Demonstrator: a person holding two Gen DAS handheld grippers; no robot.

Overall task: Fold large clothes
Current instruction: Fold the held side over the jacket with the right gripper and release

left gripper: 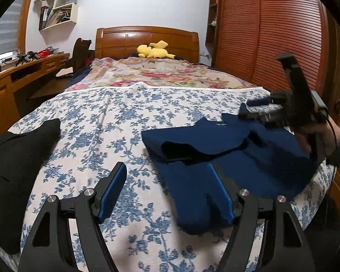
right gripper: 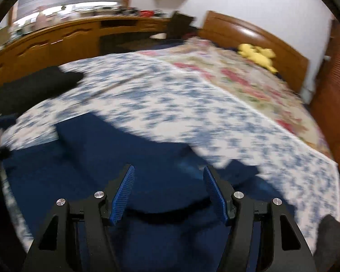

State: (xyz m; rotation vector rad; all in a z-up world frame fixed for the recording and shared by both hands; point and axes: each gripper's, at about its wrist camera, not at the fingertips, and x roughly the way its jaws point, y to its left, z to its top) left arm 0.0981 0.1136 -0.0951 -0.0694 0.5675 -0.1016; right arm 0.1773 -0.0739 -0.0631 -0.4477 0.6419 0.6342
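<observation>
Your navy garment (left gripper: 226, 158) lies partly folded near the foot edge of the bed (left gripper: 102, 117), toward its right corner, with one flap already doubled over and a dark hem opening facing the middle of the bed. Your left claw (left gripper: 167, 192) is spread wide and holds nothing; its right finger sits over the garment's near lobe while the left finger hangs above bare blue-flowered cover. Your right claw (right gripper: 167, 192) is likewise spread and empty, poised low over the cloth, and its view is smeared by motion, so judge its contact with care. To fold well from here, I would pick two points on the same edge, one per claw, and pinch a single layer rather than the doubled flap. Lift only enough to clear the cover, carry both sides across together, and lay the edge down square to the fold beneath. Thick knit like this probably bunches, so smooth outward before letting go. Keep clear of the black clothing (left gripper: 15, 163) at the bed's left edge.
</observation>
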